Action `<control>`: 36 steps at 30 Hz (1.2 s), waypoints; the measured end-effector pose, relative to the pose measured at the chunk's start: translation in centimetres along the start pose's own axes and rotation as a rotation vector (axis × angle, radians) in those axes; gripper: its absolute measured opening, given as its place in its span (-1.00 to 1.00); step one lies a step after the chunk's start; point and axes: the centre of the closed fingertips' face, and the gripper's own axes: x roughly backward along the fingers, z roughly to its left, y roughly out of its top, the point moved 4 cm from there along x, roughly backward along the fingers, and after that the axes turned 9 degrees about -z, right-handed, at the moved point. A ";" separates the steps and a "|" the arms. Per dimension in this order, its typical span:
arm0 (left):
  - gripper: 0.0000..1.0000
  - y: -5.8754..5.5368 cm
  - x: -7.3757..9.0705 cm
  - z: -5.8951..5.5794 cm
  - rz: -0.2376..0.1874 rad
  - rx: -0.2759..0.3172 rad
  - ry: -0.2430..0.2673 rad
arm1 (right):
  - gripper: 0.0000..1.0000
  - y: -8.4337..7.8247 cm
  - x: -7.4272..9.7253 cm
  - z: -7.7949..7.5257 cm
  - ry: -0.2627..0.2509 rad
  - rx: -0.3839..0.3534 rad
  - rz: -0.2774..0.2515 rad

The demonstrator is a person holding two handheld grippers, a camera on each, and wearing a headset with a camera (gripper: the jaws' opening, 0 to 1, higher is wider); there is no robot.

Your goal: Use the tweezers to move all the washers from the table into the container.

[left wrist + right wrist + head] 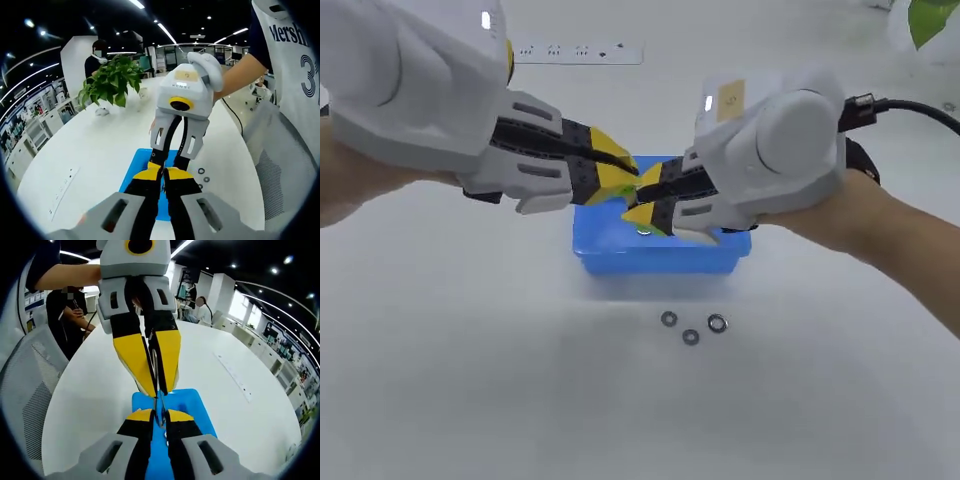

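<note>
Washers (691, 327) lie near blue container (660, 255), power strip (578, 50) well beyond

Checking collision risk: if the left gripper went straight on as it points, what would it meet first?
The right gripper: its fingers face the left gripper tip to tip above the blue container, with what looks like the tweezers pinched between them; depth is unclear.
</note>
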 end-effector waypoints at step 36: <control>-0.86 -2.7 -1.4 0.9 0.033 0.037 -0.007 | -0.74 -2.8 -1.0 -0.5 0.009 -0.065 0.018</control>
